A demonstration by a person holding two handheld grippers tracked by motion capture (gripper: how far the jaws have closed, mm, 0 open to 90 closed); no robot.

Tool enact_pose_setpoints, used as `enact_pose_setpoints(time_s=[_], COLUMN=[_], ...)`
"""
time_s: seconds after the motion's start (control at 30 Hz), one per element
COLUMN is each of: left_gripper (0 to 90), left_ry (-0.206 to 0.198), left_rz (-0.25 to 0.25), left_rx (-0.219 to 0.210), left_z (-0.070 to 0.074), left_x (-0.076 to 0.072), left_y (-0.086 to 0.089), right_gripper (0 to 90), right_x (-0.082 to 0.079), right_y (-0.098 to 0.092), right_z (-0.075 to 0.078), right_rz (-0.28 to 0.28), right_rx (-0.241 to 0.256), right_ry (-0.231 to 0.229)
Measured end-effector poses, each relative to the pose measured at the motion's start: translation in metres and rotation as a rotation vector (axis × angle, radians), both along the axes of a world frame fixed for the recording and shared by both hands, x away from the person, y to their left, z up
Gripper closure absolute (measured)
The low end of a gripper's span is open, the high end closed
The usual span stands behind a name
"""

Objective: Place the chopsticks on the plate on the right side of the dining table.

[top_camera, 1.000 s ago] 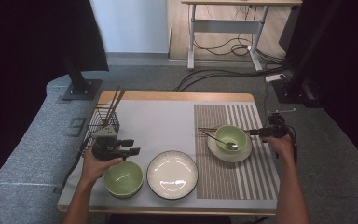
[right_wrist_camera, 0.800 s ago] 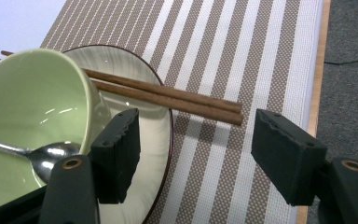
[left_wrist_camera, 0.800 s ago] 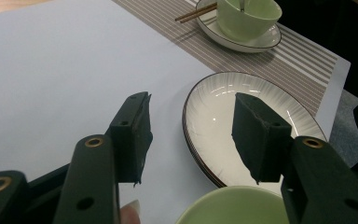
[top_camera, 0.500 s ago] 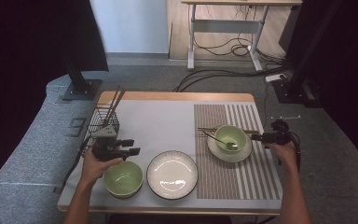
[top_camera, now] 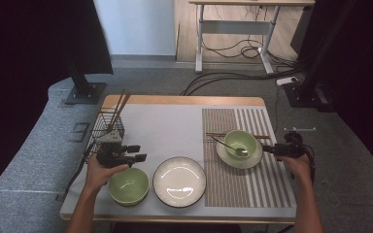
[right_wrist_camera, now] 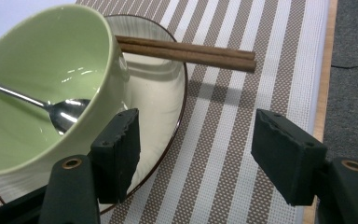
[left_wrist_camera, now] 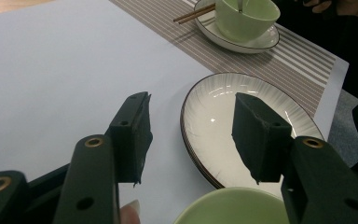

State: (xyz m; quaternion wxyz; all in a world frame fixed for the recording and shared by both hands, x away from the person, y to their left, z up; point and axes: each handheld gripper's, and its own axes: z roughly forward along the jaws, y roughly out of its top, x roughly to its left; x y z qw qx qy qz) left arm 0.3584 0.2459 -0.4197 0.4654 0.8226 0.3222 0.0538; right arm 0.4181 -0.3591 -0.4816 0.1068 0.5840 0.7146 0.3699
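Lower left of the high view: left gripper [top_camera: 137, 152], jaws spread, hovers above a pale green ceramic bowl [top_camera: 129, 186] beside the white ribbed plate [top_camera: 179, 181]. Right of centre: right gripper [top_camera: 268, 149], jaws spread, faces the saucer-borne green bowl with steel spoon [top_camera: 239, 143]. Probably a table-setting step; next, close on a rim.

Grey carpet floor [top_camera: 39, 160], pale wall [top_camera: 136, 26], wooden desk [top_camera: 252, 4] over tangled cables [top_camera: 223, 48]

2 bowls [top_camera: 129, 185], 2 plates [top_camera: 179, 181]
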Motion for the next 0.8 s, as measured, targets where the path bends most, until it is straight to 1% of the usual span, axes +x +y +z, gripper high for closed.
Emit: enact_pose_setpoints(time_s=[0.8], left_gripper=[47.0], left_ry=[0.001], left_rz=[0.000], left_rx=[0.001], left_z=[0.000], left_x=[0.000], left_y=[-0.001], right_gripper=[32.6], right_x=[-0.013], right_y=[0.003], right_z=[-0.010], right_rz=[0.014], right_rx=[0.008], right_ry=[-0.007])
